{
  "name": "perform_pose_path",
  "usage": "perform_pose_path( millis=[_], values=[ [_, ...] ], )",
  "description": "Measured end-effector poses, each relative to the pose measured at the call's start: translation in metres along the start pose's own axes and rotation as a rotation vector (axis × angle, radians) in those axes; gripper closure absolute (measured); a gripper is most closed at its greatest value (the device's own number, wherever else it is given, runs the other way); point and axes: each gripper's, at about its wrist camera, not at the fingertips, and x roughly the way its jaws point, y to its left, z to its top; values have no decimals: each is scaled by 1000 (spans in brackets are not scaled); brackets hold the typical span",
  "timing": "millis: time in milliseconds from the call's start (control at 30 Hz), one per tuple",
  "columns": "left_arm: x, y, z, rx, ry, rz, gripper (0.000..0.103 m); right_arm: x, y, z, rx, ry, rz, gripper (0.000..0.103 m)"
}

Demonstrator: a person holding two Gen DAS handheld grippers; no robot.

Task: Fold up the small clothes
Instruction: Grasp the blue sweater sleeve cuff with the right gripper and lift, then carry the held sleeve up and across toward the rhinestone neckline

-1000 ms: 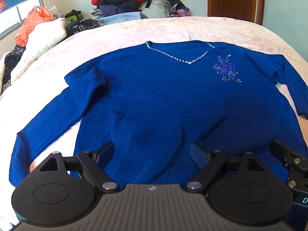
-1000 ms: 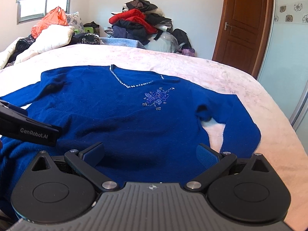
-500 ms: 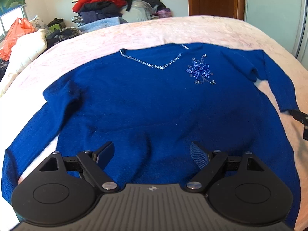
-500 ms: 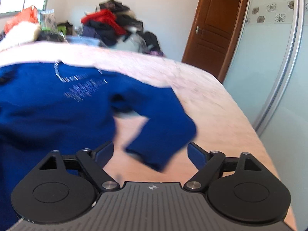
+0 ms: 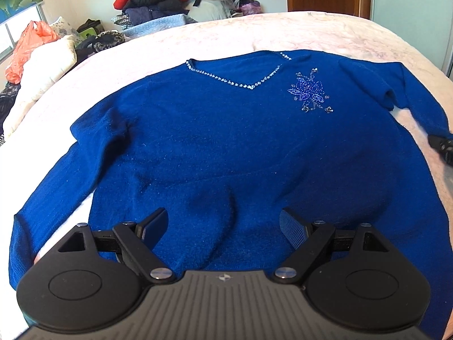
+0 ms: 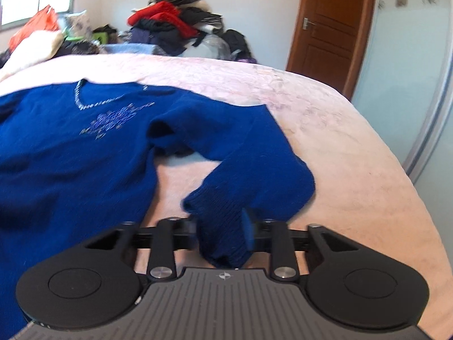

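The left tool (image 5: pixel 223 223) is hovering with its jaws spread wide over the hem of the blue sweater (image 5: pixel 226 147), which is lying flat, front up, on the pink bed (image 5: pixel 325 31). The right tool (image 6: pixel 219 231) is closing its jaws on the sweater's sleeve cuff (image 6: pixel 220 226), pads pressing the knit.

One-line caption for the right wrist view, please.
Right gripper jaws closing on the cuff of a blue sweater spread on a pink bedspread.
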Motion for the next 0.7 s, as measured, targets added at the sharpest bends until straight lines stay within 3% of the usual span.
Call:
perform_pose_path(
  millis=[100, 333, 433, 600, 700],
  values=[
    [2, 0, 0, 3, 11, 1, 17, 1, -19, 2, 138, -11, 60, 95],
    [6, 2, 0, 1, 25, 10, 17, 12, -101, -12, 784, -36, 411, 96],
    [8, 4, 0, -5, 35, 9, 17, 13, -127, -23, 997, -75, 540, 95],
    [10, 4, 0, -8, 40, 6, 17, 2, -158, -29, 1182, -165, 636, 95],
    [11, 3, 0, -5, 41, 6, 17, -7, -178, -20, 1197, -207, 587, 95]
  ],
)
